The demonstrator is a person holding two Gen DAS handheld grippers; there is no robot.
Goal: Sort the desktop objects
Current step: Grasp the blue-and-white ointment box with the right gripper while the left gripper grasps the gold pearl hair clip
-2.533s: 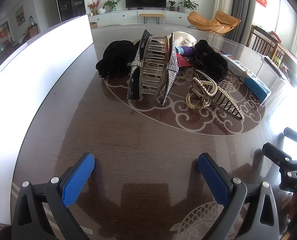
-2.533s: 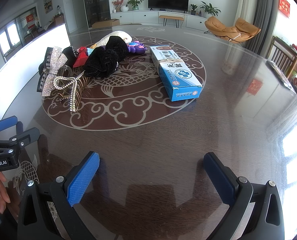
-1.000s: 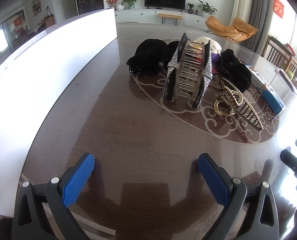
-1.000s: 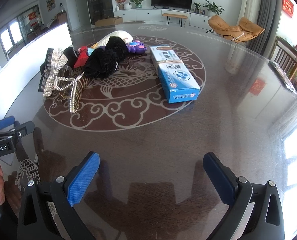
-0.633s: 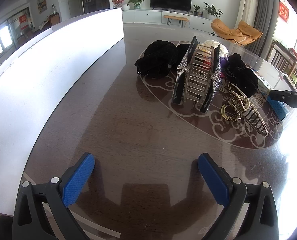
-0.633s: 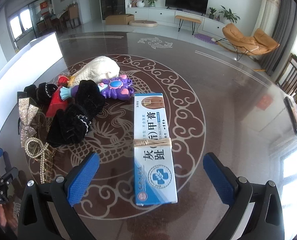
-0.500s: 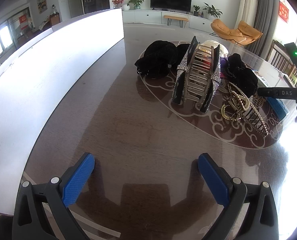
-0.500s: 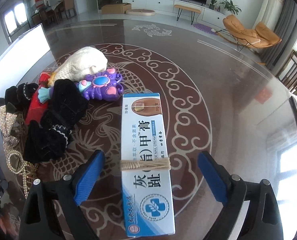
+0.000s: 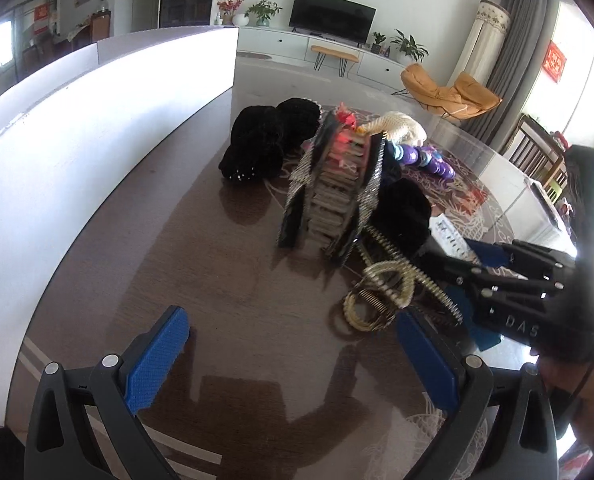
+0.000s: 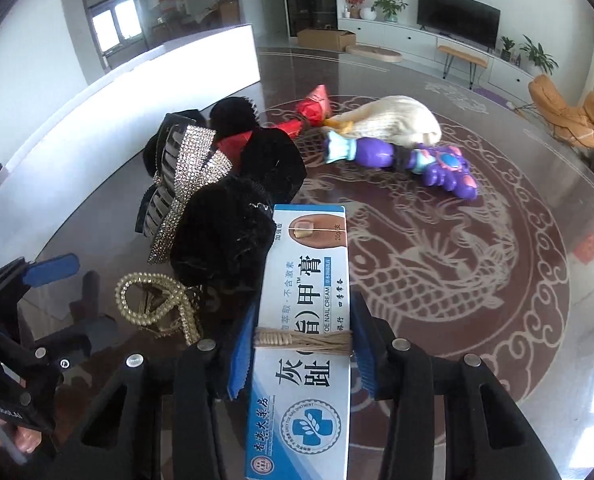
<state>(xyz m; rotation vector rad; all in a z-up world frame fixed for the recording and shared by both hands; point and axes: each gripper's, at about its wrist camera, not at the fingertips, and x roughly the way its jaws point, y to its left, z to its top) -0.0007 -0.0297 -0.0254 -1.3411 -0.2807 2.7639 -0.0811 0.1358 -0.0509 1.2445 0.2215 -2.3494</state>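
Right wrist view: right gripper [image 10: 303, 354] straddling long blue-and-white cardboard ointment box [image 10: 303, 308], tied round the middle with tan string. Jaws closing, box between them; blue pads [image 10: 241, 350] at both long sides of box, seemingly touching, firm pinch not confirmed. Box lying flat on dark glossy round table with pale dragon inlay [image 10: 457, 264], far end beside black velvet scrunchie [image 10: 225, 236]. Left of scrunchie: rhinestone-covered bow claw clip [image 10: 185, 188]. Nearer, gold beaded hair clip [image 10: 157, 300] on table. Farther back: purple plastic toy wand [image 10: 409, 160], cream knitted pouch [image 10: 393, 120], red folded paper piece [image 10: 313, 108].

Left wrist view: left gripper [image 9: 297, 356] low over bare table [image 9: 201, 264], blue pads spread wide, nothing between them. Ahead: rhinestone claw clip [image 9: 333, 196] upright, black scrunchie [image 9: 401, 212] just right of it, gold beaded clip [image 9: 381, 292] near right pad. Right gripper [image 9: 509, 284] entering from right edge, over clutter; box mostly hidden behind it.
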